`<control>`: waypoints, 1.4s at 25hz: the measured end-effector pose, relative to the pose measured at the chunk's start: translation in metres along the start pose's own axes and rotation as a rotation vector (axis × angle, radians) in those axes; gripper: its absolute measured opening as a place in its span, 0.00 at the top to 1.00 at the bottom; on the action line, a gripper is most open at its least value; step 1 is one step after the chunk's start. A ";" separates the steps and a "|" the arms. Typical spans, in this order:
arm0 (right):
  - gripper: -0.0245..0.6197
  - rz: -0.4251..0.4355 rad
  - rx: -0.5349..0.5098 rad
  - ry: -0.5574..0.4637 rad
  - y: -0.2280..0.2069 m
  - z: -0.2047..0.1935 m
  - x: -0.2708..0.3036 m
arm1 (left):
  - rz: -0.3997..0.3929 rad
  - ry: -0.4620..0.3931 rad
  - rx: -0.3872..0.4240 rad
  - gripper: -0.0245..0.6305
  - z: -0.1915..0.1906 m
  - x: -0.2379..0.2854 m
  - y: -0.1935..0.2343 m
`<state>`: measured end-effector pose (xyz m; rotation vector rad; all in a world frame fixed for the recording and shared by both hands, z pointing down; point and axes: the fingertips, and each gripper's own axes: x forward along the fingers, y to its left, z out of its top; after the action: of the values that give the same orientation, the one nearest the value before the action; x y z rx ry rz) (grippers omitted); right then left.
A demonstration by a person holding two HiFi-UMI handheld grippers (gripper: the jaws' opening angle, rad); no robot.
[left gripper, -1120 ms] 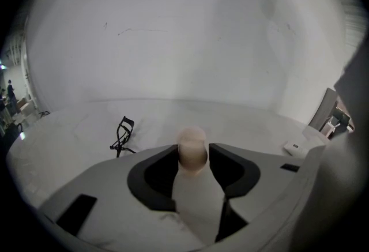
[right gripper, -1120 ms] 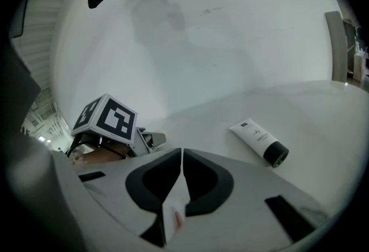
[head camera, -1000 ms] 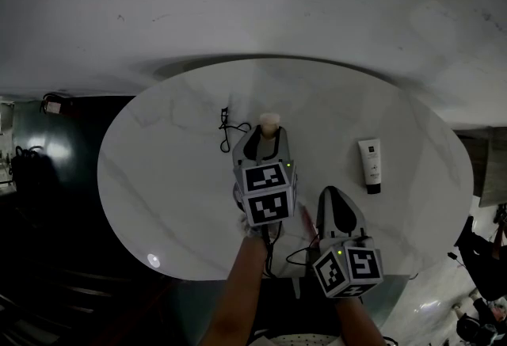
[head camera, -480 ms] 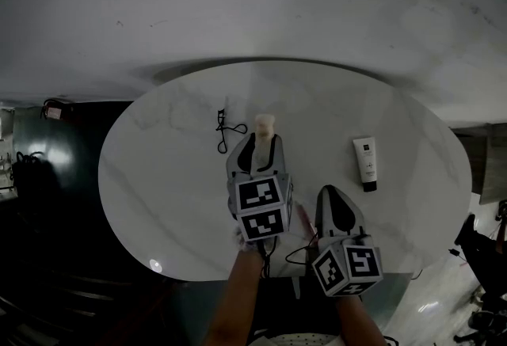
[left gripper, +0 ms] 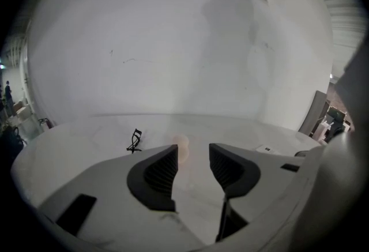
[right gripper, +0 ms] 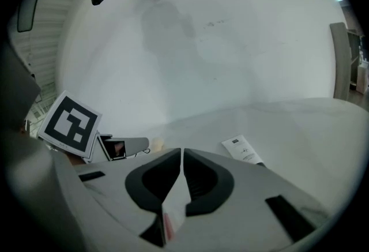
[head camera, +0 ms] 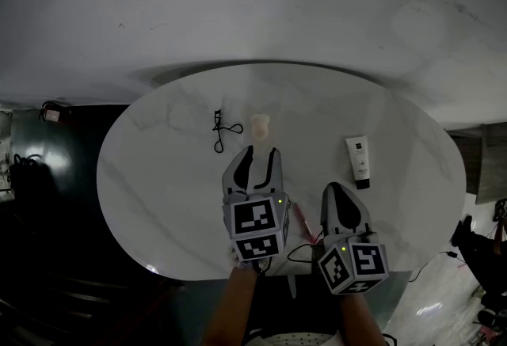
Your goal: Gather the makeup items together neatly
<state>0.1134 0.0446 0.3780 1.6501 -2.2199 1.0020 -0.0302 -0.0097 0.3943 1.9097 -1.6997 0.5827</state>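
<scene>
Backing off the beige makeup sponge [head camera: 260,125], my left gripper [head camera: 260,154] has jaws apart, empty; it stands just ahead of them. Looks light, squashy, tippy: I'd pinch its waist gently. Jaws of my right gripper [head camera: 337,188] sit together, empty.

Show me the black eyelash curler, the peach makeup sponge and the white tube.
black eyelash curler [head camera: 219,129]: head view, middle.
peach makeup sponge [head camera: 260,125]: head view, middle.
white tube [head camera: 357,158]: head view, body.

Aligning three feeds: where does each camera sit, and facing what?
Head view: on the head, steeply down at the table; forearms, left tongs, right tongs show.
Left gripper view: on left tongs, facing sponge beyond open jaws.
Right gripper view: on right tongs, facing tube, jaws nearly shut.
Shared: head and left views show the sponge.
</scene>
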 end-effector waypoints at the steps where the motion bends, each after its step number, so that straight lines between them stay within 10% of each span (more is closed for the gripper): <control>1: 0.90 -0.003 -0.002 -0.001 -0.003 0.001 -0.001 | -0.007 0.003 -0.003 0.65 -0.001 -0.001 -0.003; 35: 0.62 -0.175 -0.191 0.188 -0.102 -0.009 0.008 | -0.129 0.005 0.027 0.65 -0.003 -0.014 -0.086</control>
<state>0.2007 0.0289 0.4290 1.5647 -1.9466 0.8350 0.0532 0.0103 0.3799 2.0177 -1.5590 0.5624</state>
